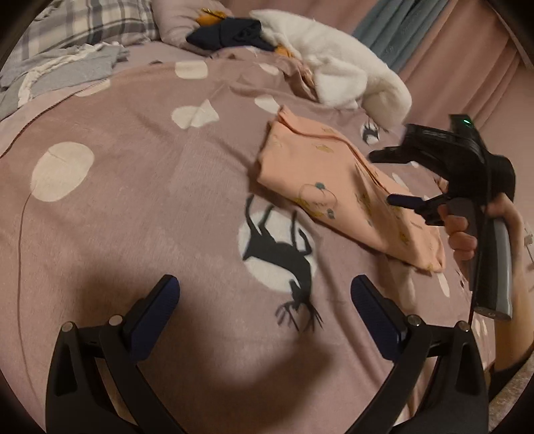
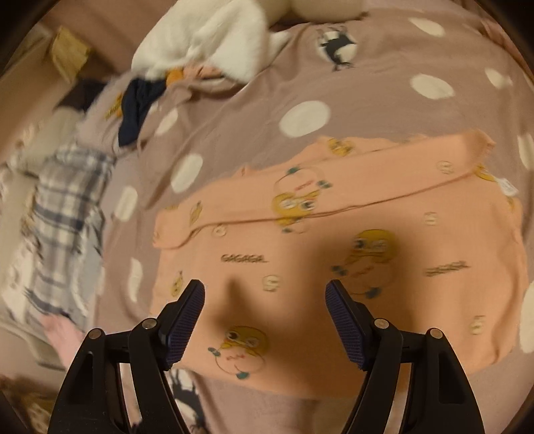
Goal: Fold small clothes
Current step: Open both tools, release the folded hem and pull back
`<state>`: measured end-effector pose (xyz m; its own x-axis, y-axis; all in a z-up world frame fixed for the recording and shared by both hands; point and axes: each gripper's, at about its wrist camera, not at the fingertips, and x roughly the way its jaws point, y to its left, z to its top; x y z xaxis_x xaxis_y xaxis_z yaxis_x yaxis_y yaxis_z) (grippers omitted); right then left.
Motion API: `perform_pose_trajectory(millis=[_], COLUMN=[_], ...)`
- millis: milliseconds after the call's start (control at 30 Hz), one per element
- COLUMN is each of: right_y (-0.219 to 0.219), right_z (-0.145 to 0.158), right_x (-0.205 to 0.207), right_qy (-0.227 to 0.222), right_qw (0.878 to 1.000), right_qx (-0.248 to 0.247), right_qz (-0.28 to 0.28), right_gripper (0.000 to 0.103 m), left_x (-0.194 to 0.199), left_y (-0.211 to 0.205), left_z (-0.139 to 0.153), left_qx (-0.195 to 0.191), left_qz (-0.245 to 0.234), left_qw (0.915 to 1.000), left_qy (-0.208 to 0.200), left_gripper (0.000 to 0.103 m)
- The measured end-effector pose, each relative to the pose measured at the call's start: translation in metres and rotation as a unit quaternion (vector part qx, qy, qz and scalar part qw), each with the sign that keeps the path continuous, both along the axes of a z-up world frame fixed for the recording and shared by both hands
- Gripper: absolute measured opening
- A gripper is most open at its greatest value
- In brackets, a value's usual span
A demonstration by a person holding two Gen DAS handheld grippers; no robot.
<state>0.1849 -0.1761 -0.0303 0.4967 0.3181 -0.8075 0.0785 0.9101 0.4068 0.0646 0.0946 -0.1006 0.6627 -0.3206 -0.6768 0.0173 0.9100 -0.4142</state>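
A small peach garment (image 1: 337,187) with yellow cartoon prints lies folded on the mauve bedspread (image 1: 150,207). It fills the middle of the right wrist view (image 2: 333,240). My left gripper (image 1: 265,293) is open and empty, above the bedspread to the left of the garment, over a black deer print (image 1: 283,253). My right gripper (image 2: 265,300) is open and empty, held just above the near part of the garment. In the left wrist view the right gripper (image 1: 390,177) hovers over the garment's right side, held by a hand (image 1: 464,233).
A white fluffy garment (image 1: 340,70) and a dark navy garment (image 1: 230,33) lie at the far side of the bed. Grey clothes (image 1: 60,73) and a plaid pillow (image 1: 90,23) sit far left. A plaid cloth (image 2: 63,233) lies at the left in the right wrist view.
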Motion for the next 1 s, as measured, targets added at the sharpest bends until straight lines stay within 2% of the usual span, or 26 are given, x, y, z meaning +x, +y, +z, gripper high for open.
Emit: perform_pose_trajectory(millis=[100, 233, 300, 400, 500, 633, 767, 1000], right_y=[0.022, 0.040, 0.045, 0.055, 0.064, 0.068, 0.062, 0.038], right_z=[-0.009, -0.009, -0.003, 0.011, 0.027, 0.035, 0.027, 0.024], right_x=[0.016, 0.039, 0.055, 0.082, 0.103, 0.110, 0.093, 0.063], right_qy=[0.012, 0.008, 0.002, -0.033, -0.074, -0.085, -0.066, -0.016], right_qw=[0.999, 0.997, 0.994, 0.987, 0.977, 0.980, 0.986, 0.991], right_qx=[-0.029, -0.078, -0.109, -0.159, -0.198, -0.178, -0.151, -0.130], right_qz=[0.008, 0.009, 0.004, -0.011, -0.034, -0.026, -0.010, -0.004], right_gripper=[0.075, 0.075, 0.075, 0.075, 0.075, 0.075, 0.075, 0.075], left_x=[0.008, 0.015, 0.021, 0.034, 0.040, 0.041, 0.039, 0.030], left_y=[0.003, -0.004, -0.006, -0.009, -0.009, -0.010, -0.013, -0.026], left_z=[-0.003, 0.002, 0.003, 0.002, 0.002, 0.004, 0.002, 0.000], left_qx=[-0.009, -0.015, -0.026, -0.051, -0.045, -0.037, -0.024, 0.034], left_qz=[0.010, -0.031, -0.029, -0.036, -0.039, -0.042, -0.041, -0.038], left_qw=[0.9998, 0.9993, 0.9992, 0.9980, 0.9981, 0.9983, 0.9988, 0.9987], left_qy=[-0.012, -0.014, -0.005, 0.004, 0.009, 0.016, 0.011, -0.001], left_gripper=[0.103, 0.103, 0.103, 0.103, 0.102, 0.103, 0.102, 0.103])
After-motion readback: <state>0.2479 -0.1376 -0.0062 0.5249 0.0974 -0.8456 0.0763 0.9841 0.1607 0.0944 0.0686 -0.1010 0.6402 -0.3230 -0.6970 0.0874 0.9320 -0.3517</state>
